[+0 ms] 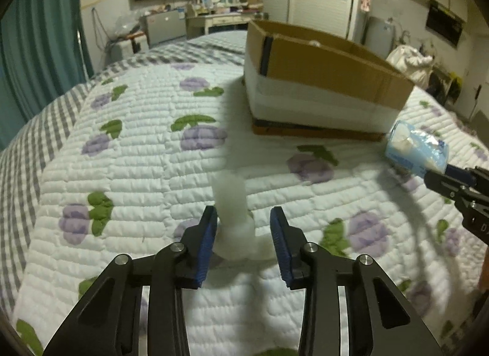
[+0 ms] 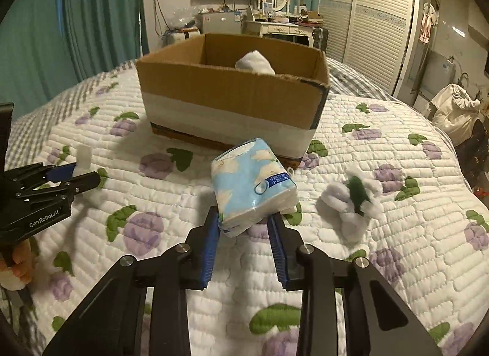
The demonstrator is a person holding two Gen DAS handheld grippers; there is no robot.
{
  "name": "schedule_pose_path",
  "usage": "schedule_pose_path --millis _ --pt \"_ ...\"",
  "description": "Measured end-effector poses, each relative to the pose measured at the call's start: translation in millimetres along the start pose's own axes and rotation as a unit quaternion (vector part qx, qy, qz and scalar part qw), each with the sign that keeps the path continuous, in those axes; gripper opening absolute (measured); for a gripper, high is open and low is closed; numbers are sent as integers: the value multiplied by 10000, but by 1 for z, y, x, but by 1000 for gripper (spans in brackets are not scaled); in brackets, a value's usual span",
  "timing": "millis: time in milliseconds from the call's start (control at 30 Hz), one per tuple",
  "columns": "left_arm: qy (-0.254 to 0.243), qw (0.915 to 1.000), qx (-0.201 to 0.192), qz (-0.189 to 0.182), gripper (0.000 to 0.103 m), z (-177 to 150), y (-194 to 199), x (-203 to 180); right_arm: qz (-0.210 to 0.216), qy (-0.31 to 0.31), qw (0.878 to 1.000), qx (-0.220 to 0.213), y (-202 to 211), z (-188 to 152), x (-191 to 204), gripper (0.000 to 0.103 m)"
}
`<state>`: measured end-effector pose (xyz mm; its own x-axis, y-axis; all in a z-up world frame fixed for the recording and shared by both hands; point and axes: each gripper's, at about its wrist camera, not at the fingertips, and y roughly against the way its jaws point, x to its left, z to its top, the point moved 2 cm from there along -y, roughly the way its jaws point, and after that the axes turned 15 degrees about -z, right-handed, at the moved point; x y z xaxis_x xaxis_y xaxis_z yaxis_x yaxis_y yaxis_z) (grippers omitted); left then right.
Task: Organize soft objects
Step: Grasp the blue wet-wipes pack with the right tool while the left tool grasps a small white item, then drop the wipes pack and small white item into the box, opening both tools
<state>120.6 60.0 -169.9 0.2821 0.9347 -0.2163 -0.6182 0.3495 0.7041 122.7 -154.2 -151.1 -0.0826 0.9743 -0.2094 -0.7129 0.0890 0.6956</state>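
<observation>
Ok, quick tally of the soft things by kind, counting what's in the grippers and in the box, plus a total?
Tissue packs: 1, blue tissue pack held in the right gripper.
White foam pieces: 1, white foam piece between the open fingers of the left gripper.
Fluffy white items: 2, white-and-green plush on the quilt, white bundle in the cardboard box.
Total: 4.

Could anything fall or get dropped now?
Maybe. The right tool pinches only the bottom corner of the blue plastic tissue pack, so it could slip out before reaching the brown cardboard box. The left tool stands open around the white foam piece and might knock it aside.
</observation>
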Motion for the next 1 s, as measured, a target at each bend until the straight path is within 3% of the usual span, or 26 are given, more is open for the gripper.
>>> schedule_pose_path --millis 33,133,300,567,767,1000 --pt "-15 10000 9 -12 25 0 1 -1 12 -21 10000 -15 3 -1 -2 31" --pt "-19 10000 73 18 19 -3 1 0 43 -83 9999 -82 16 -2 -7 31" --pt "209 9998 44 2 13 -7 7 11 104 -136 9997 -167 29 -5 -12 31" --pt "-48 9995 -303 -33 9 8 41 -10 282 -166 9990 -316 44 5 -13 31" --pt "-284 9977 -597 -128 9 43 72 -35 526 -233 9963 -638 71 37 -22 31" --pt "-466 9929 -1080 -164 9 118 102 -65 681 -178 9914 -1099 103 100 -45 31"
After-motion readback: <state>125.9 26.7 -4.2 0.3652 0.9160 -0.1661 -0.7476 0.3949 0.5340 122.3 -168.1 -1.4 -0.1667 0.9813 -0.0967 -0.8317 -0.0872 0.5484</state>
